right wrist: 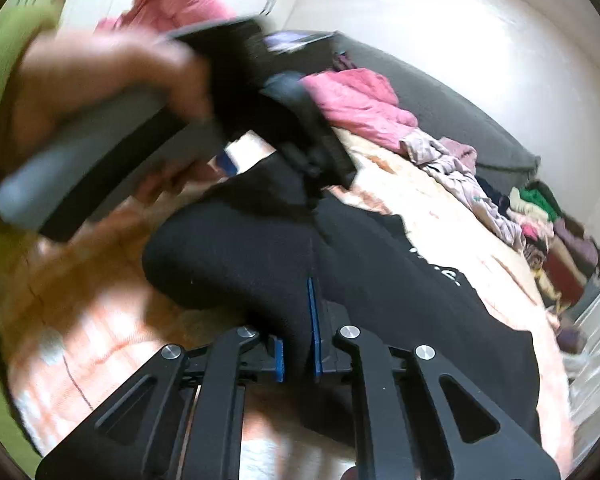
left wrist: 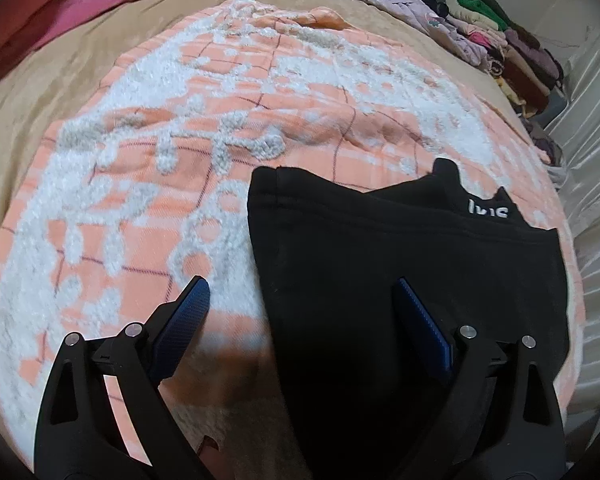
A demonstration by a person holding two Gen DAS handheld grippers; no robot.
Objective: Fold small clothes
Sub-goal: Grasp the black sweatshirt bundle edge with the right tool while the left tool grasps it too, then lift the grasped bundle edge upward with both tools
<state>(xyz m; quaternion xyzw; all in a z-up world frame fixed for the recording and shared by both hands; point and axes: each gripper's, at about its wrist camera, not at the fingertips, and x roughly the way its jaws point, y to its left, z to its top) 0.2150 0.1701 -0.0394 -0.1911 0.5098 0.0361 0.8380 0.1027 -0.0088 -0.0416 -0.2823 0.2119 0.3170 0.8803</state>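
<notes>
Pinching a raised fold of the black garment (right wrist: 236,256), right claw (right wrist: 300,356) clamped tight, left claw (left wrist: 300,320) gaping wide over its edge, holding nothing, patterned blanket (left wrist: 220,120) lying beneath.

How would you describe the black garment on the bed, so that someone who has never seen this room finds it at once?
Start from the orange and white checked blanket spread over the bed. On its near side lies the black garment, mostly flat. It is the only black piece there, it has small white letters near its far edge, and it lies apart from the colourful clothes pile by the wall.
</notes>
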